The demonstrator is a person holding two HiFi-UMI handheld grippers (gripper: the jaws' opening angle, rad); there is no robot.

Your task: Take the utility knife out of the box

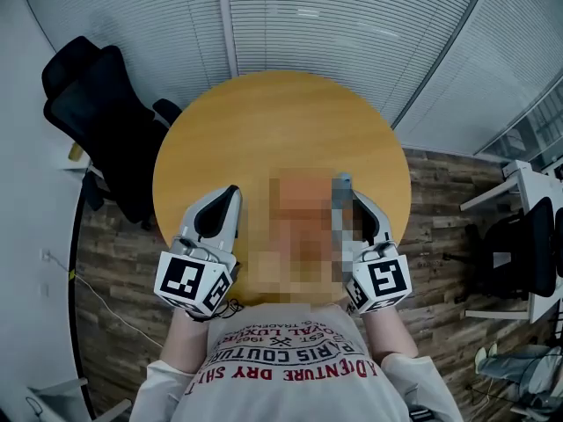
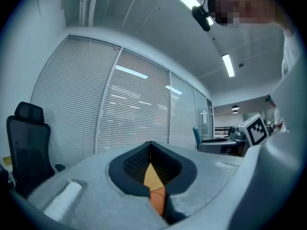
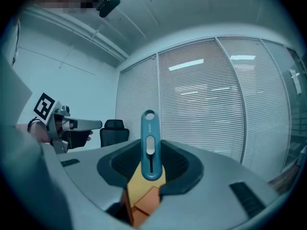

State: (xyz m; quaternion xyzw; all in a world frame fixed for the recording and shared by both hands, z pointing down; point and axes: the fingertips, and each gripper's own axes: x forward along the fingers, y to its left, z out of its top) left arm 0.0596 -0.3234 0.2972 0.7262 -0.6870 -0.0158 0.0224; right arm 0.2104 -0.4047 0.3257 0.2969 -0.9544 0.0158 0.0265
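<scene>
My right gripper (image 1: 352,197) is shut on a teal-blue utility knife (image 3: 150,147) with a white slider. The knife stands upright between the jaws and sticks out past the fingertips (image 1: 341,202). It is held up over the near part of the round wooden table (image 1: 264,121). My left gripper (image 1: 232,192) is level beside it, about a hand's width to the left, its jaws together with nothing in them (image 2: 151,145). Below each gripper's jaws shows an orange folded shape (image 3: 140,202), seemingly the box. In the head view a mosaic patch covers that spot.
A black office chair (image 1: 101,112) stands left of the table. Slatted blinds on glass walls (image 1: 352,25) close off the far side. At the right stand a white desk (image 1: 537,192) and another dark chair (image 1: 519,253), on the wooden floor.
</scene>
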